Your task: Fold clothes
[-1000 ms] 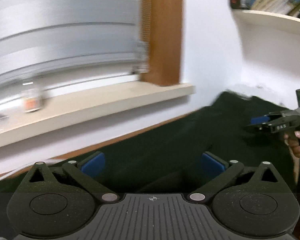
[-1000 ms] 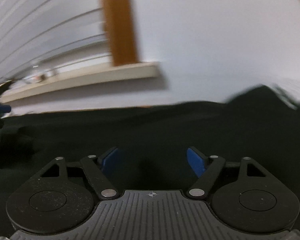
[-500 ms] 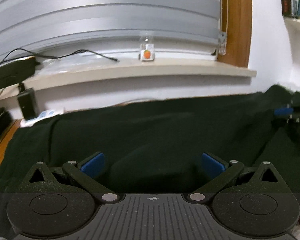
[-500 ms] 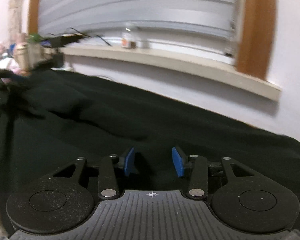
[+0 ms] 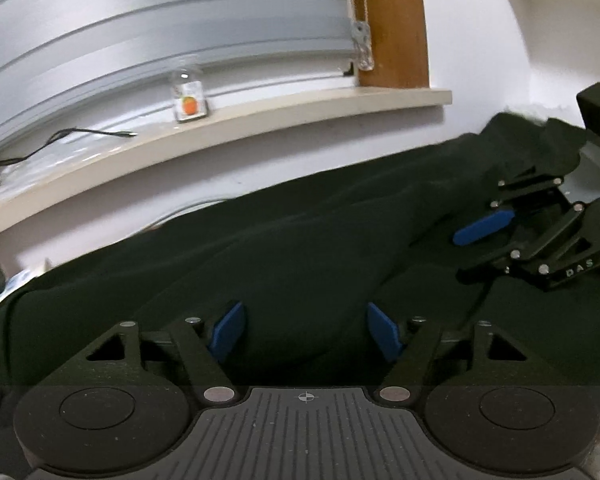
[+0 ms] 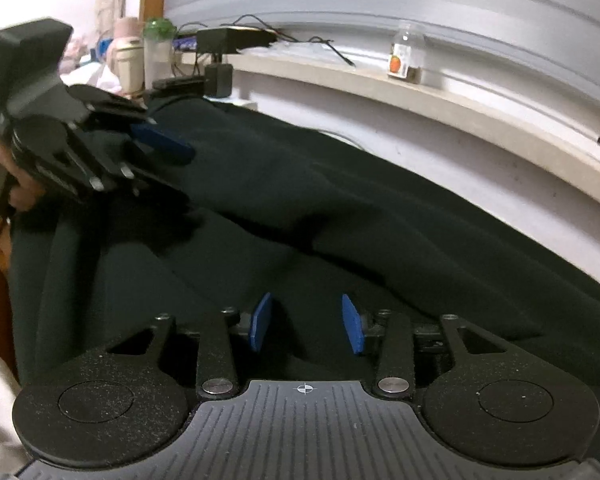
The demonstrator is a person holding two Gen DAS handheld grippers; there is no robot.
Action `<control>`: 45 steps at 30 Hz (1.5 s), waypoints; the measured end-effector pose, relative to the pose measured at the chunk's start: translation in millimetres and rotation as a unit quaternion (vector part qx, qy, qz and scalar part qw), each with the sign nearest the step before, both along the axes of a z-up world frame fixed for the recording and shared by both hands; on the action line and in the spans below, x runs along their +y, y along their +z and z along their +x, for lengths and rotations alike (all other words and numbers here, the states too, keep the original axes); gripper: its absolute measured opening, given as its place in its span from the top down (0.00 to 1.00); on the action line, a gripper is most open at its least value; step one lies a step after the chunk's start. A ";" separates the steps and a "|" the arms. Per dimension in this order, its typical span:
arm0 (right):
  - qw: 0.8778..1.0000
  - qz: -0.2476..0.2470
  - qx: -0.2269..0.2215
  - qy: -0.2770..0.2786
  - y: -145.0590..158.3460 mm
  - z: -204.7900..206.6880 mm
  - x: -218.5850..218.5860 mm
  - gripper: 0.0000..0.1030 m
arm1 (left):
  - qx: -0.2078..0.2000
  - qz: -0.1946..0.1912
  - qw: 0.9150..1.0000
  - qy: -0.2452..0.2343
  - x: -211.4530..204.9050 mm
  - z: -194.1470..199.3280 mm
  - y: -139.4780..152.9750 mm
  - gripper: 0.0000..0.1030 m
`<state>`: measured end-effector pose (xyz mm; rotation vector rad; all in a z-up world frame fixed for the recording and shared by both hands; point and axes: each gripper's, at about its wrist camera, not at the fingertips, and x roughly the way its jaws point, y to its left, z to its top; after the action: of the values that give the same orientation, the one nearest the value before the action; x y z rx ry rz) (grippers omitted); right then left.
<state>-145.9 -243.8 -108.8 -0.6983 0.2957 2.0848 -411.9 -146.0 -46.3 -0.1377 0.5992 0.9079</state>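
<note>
So the dark garment (image 5: 284, 264) is spread out right under and ahead of both my grippers, with its long axis running side to side along the wall under the windowsill (image 5: 228, 128). A raised fold of it sits directly between the pads of my left gripper (image 5: 305, 330), and those jaws are closing in on it, though the blue pads don't look like they're pressing cloth yet. My right gripper (image 6: 306, 326) is off to the right of that, also low over the fabric, jaws easing open with only flat cloth beyond them (nothing pinched that I can see). I'd say the left is the one set up for the grab, since the ridge is right in its mouth.

The cloth is matte and near-black (maybe very dark green), soft and thick-looking, lying in long shallow ridges. It'll probably sag and drag when lifted. A little clear bottle (image 5: 188, 96) with an orange label sits on the sill beyond.
</note>
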 end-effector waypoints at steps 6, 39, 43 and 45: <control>0.999 -0.022 0.028 -0.003 -1.2 9.9 3.6 0.52 | 0.034 0.029 0.999 0.014 11.7 28.2 0.1 0.96; 0.993 -0.029 0.034 0.105 13.8 -106.3 10.2 0.43 | -0.063 -0.035 0.987 0.146 -45.4 -162.0 2.6 0.41; 0.991 -0.021 0.015 0.128 13.8 -139.5 15.6 0.42 | -0.058 -0.024 0.980 0.191 -60.3 -185.5 5.5 0.28; 0.991 -0.009 0.009 0.134 14.9 -152.3 15.8 0.42 | -0.059 -0.032 0.977 0.203 -62.2 -197.3 -0.2 0.28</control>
<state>-298.2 -228.0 -93.9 -0.7653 0.2419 2.3460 -609.2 -208.2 -46.5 -0.3802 0.4982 1.2658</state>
